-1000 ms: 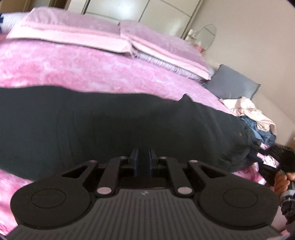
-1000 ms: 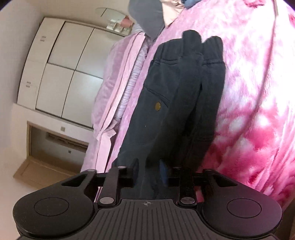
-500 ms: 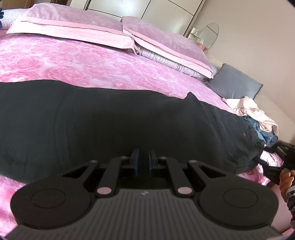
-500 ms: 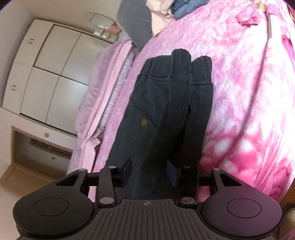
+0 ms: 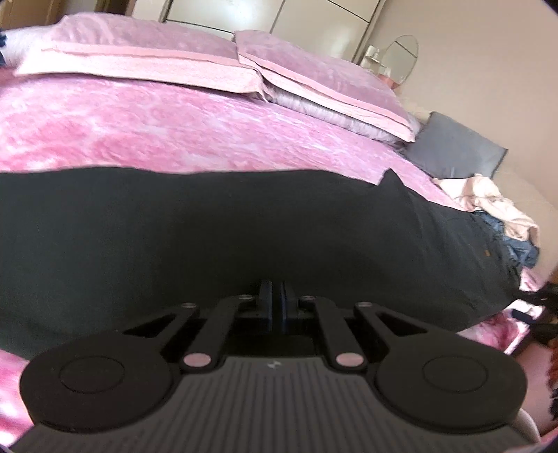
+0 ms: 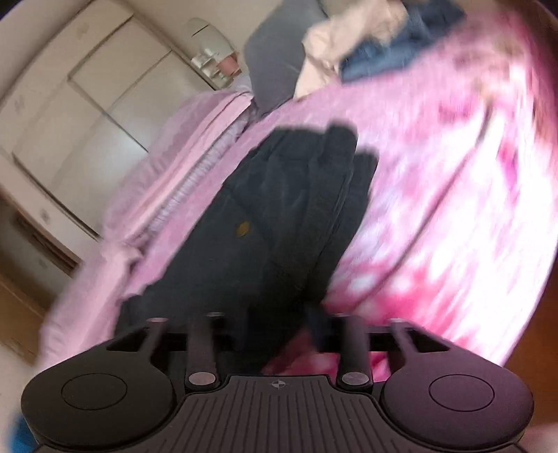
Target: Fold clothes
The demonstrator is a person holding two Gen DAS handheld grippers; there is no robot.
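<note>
Dark trousers (image 5: pixel 244 226) lie stretched flat across a pink bedspread (image 5: pixel 157 129), filling the middle band of the left wrist view from the 9 o'clock edge to about 3 o'clock, where the waistband end sits. In the right wrist view the same trousers (image 6: pixel 279 216) run lengthwise from 6 o'clock up toward 12 o'clock, with the gathered waistband at the far end and a small brass-coloured button (image 6: pixel 241 229) on the upper layer; that view is blurred.

The left gripper (image 5: pixel 277 303) sits at 6 o'clock in its view with its jaws drawn almost together over the near edge of the trousers; whether a fold of cloth is pinched in the narrow slit cannot be told. The right gripper (image 6: pixel 275 327) is at 6 o'clock in its own view, its jaws opening, with the near end of the trousers lying between the spread fingers and not pressed by them.

Beyond the trousers, toward 12 o'clock in the left view, two pink pillows (image 5: pixel 146 52) lie at the head of the bed. At 2 o'clock rests a grey cushion (image 5: pixel 453 150), and just below it a heap of pale and blue clothes (image 5: pixel 495 209). White wardrobe doors (image 5: pixel 314 21) stand behind the pillows, and a round mirror (image 5: pixel 404 55) stands at 1 o'clock.
</note>
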